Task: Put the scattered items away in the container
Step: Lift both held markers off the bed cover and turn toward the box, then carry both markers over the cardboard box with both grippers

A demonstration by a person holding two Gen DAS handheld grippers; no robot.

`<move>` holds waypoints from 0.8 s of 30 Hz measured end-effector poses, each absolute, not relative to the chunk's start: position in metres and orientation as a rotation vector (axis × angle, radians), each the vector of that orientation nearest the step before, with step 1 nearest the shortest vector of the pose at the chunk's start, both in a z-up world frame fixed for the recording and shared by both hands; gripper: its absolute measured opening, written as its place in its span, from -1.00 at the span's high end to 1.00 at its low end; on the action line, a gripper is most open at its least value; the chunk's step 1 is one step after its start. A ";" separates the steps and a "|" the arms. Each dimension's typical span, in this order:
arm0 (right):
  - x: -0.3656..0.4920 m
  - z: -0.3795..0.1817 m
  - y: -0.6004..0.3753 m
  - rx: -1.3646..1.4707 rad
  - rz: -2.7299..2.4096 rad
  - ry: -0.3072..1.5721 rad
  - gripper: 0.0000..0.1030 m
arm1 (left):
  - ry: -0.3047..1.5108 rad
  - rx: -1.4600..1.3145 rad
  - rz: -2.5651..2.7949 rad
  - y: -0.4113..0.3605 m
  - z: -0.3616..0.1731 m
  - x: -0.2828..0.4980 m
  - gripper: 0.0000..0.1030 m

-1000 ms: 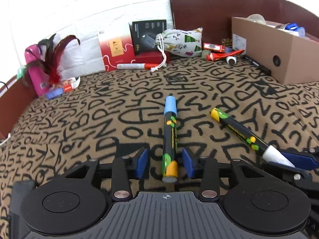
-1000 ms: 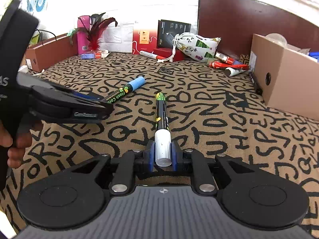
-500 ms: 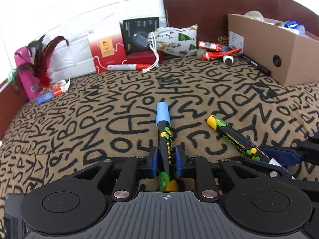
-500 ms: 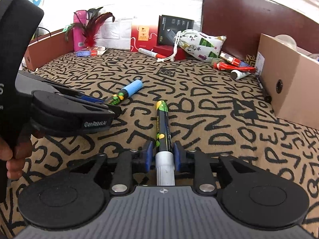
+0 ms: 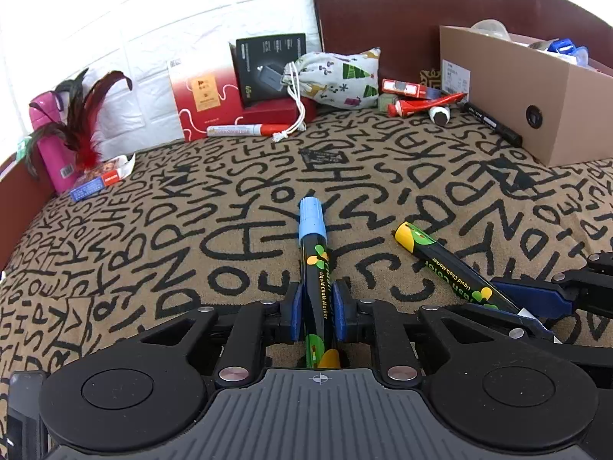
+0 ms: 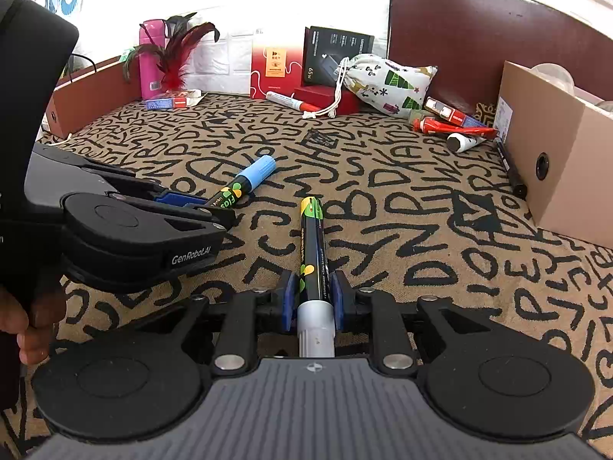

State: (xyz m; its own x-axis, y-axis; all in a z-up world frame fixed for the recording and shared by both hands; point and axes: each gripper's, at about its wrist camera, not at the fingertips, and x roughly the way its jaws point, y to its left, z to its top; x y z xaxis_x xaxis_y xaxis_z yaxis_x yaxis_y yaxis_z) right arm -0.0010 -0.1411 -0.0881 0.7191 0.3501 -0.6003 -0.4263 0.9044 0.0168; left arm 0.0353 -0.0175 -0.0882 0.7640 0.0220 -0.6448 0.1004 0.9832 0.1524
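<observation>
A counter (image 5: 440, 176) covered in tan cloth printed with black letters carries everything. Well ahead of both pairs of jaws and off to their right stands the cardboard box (image 5: 509, 88), open at the top with a few things already inside. Against the back wall, far ahead of the jaws, lie a red box (image 5: 199, 96), a black package (image 5: 268, 65), a drawstring pouch with tree prints (image 5: 341, 76), a pink bottle (image 5: 49, 142) with feathers (image 5: 84, 122), and a red-and-white tube (image 5: 425, 105).

The left gripper (image 5: 317, 312) has its jaws clamped on the barrel of the blue-capped chalk marker (image 5: 314, 253); the log-backed motion shows them having just eased open a little, yet the blue pads press on the barrel on both sides. The blue cap points straight ahead of the jaws, clear of them, and the orange rear end sits behind them.

The right gripper (image 6: 313, 299) has its jaws clamped on the white-capped chalk marker (image 6: 312, 245), at the join of black barrel and white cap. Its yellow-green end projects ahead of the jaws, the white cap behind them. A hand (image 6: 23, 329) holds the left gripper's handle, to the left of the right jaws.
</observation>
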 end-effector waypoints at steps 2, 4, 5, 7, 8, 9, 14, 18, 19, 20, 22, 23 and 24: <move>0.000 -0.088 -0.141 -0.131 0.435 0.638 0.54 | 0.700 0.186 -0.036 -0.018 -0.088 0.038 0.42; 0.002 -0.088 -0.140 -0.130 0.438 0.639 0.54 | 0.701 0.191 -0.026 -0.019 -0.087 0.042 0.33; 0.003 -0.087 -0.140 -0.129 0.439 0.641 0.54 | 0.701 0.191 -0.022 -0.019 -0.087 0.044 0.32; 0.006 -0.087 -0.138 -0.132 0.443 0.643 0.54 | 0.698 0.191 -0.019 -0.020 -0.088 0.047 0.31; 0.007 -0.087 -0.138 -0.132 0.445 0.642 0.54 | 0.696 0.194 -0.020 -0.021 -0.089 0.049 0.33; 0.008 -0.088 -0.138 -0.133 0.448 0.641 0.54 | 0.697 0.197 -0.023 -0.021 -0.089 0.050 0.50; 0.007 -0.087 -0.142 -0.097 0.457 0.643 0.65 | 0.715 0.190 -0.026 -0.024 -0.083 0.045 0.80; 0.001 -0.083 -0.150 -0.029 0.469 0.651 0.66 | 0.711 0.206 -0.025 -0.030 -0.080 0.036 0.80; -0.001 -0.082 -0.152 -0.017 0.472 0.650 0.66 | 0.707 0.208 -0.028 -0.032 -0.079 0.034 0.80; -0.002 -0.080 -0.154 -0.008 0.473 0.645 0.66 | 0.701 0.209 -0.032 -0.033 -0.076 0.032 0.80; -0.006 -0.075 -0.158 -0.003 0.469 0.628 0.66 | 0.682 0.215 -0.041 -0.037 -0.069 0.030 0.80; -0.008 -0.072 -0.161 -0.001 0.465 0.617 0.66 | 0.670 0.222 -0.045 -0.040 -0.066 0.029 0.80; -0.010 -0.070 -0.163 0.002 0.461 0.605 0.66 | 0.659 0.227 -0.048 -0.043 -0.063 0.028 0.80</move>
